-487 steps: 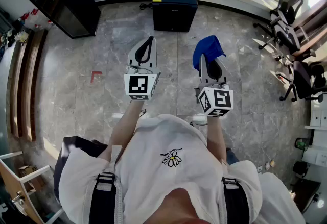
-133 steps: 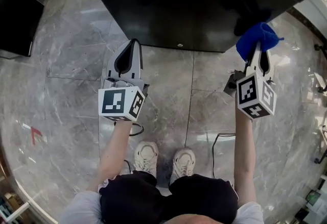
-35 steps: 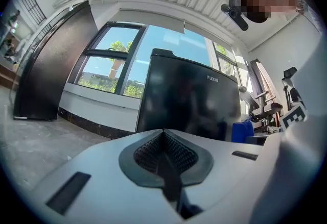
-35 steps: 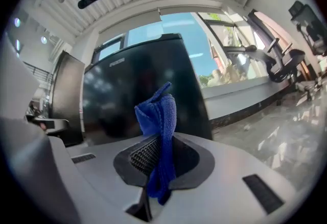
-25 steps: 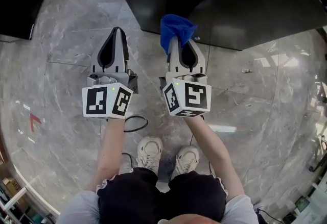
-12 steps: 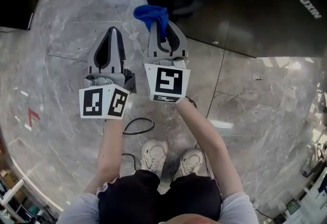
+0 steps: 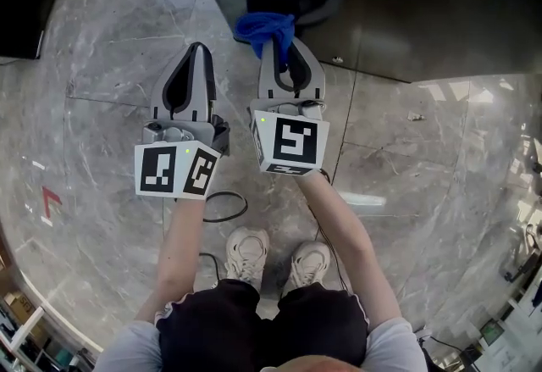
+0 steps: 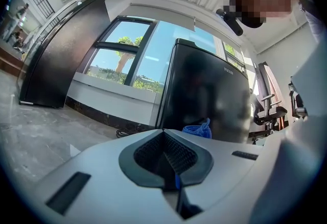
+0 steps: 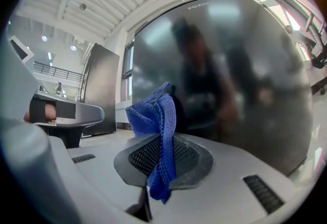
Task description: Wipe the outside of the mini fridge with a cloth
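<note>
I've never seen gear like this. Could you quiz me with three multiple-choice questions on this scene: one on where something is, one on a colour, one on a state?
1. Where is the cloth?
A) on the floor
B) in the right gripper
C) over a shoe

2. What colour is the mini fridge?
A) white
B) black
C) red

3. How do the left gripper's jaws stand?
A) wide apart
B) shut on a cable
C) shut, empty

Answers: B, its jaws pinch the blue fabric; B, its glossy front is dark all over; C, they meet with nothing between them.
</note>
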Available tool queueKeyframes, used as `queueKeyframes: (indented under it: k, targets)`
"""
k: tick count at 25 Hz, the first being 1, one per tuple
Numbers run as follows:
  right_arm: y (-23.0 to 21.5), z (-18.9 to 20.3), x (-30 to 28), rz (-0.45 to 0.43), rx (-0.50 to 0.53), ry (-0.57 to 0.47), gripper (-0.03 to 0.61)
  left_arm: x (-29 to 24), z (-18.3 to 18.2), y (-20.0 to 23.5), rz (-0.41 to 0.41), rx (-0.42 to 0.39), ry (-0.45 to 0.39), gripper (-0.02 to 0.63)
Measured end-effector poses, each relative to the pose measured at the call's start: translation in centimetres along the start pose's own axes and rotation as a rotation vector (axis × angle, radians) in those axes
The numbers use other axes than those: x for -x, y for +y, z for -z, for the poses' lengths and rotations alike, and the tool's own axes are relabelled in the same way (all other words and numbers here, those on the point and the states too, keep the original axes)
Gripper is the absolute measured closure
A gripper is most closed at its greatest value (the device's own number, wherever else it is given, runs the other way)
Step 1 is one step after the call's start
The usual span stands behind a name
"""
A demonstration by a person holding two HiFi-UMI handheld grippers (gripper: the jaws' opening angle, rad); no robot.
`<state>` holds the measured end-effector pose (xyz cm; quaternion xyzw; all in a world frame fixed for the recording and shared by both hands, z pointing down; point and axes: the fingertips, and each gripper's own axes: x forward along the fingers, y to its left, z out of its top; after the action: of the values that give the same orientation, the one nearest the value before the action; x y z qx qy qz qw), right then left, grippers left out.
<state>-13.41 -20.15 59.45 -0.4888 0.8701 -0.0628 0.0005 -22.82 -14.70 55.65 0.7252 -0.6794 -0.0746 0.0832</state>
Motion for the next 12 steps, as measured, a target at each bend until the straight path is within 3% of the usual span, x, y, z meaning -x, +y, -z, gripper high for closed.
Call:
queueKeyframes:
  k: [7,12]
  targets:
    - [-5.9,-0.7,3.3,0.118,-0.021,0.0,0.517,0.0,-0.6,-3.0,0.041,0.021,-0.023,0.609]
    - [-10.8,-1.2,6.0,0.235,-0.033,0.001,0.518,0.3,-0.4,-5.5,0.08,-0.015,-0.009,0.609]
